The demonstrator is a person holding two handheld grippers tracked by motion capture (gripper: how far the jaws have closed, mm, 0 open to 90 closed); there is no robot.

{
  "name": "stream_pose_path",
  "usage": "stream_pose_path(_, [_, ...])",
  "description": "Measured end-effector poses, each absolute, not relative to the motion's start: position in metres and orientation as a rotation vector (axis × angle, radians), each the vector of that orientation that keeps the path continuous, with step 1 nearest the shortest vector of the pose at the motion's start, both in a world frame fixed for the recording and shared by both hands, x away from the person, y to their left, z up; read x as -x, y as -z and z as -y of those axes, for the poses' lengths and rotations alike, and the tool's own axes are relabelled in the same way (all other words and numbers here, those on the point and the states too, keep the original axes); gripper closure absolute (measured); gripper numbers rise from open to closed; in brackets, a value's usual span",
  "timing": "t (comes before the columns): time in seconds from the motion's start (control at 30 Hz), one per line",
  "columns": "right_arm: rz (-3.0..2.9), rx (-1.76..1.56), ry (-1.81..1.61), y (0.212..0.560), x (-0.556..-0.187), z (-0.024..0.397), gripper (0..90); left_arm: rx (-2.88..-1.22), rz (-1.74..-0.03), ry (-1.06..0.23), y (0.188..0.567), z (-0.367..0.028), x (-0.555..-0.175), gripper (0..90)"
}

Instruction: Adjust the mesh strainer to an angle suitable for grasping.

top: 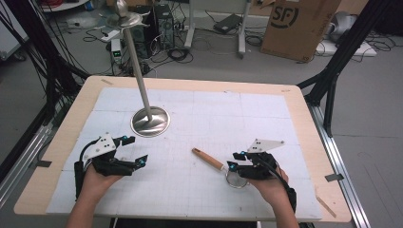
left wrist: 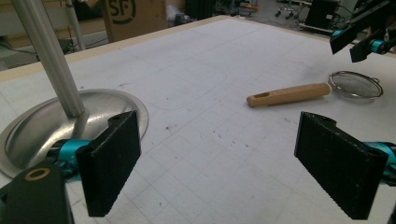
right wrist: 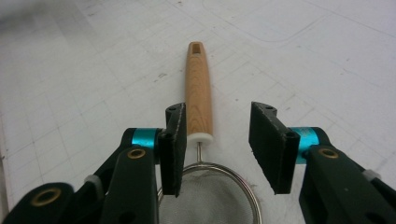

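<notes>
Wooden-handled round wire-mesh strainer [right wrist: 199, 93] flat on bench [top: 199, 190] | right tongs [right wrist: 215, 144] spread astride handle base, pre-grasp | left tongs [left wrist: 233, 163] spread, idle | next, likely: lower, pinch handle

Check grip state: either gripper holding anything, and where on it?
Nothing held. The right gripper is open, jaws either side of the strainer near the handle's base, not clamped. The left gripper is open over bare table.

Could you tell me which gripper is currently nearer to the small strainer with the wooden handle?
The right gripper: its open jaws sit over the strainer. The left gripper is well off to the strainer's left, near the metal stand base.
</notes>
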State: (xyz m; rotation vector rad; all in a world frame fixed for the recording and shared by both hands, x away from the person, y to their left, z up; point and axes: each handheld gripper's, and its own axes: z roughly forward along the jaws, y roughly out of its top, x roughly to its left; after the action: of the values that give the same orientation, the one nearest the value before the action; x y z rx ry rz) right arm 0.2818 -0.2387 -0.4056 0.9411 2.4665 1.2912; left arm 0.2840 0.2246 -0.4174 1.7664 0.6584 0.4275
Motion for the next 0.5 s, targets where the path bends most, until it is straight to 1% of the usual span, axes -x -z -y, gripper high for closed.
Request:
stream_pose_path(0.27, [-2.425, -0.952, -1.329, 0.4033, -0.2850, 0.2377, 45.8, -1.762, -0.657, -0.425, 0.4171, -0.2263, -0.2847, 15.0])
stream_pose_path(0.5, [-2.416, -0.952, -1.328, 0.4043, -0.2844, 0.2385, 42.0, -1.758, -0.660, -0.426, 0.4172, -0.2262, -0.2854, 15.1])
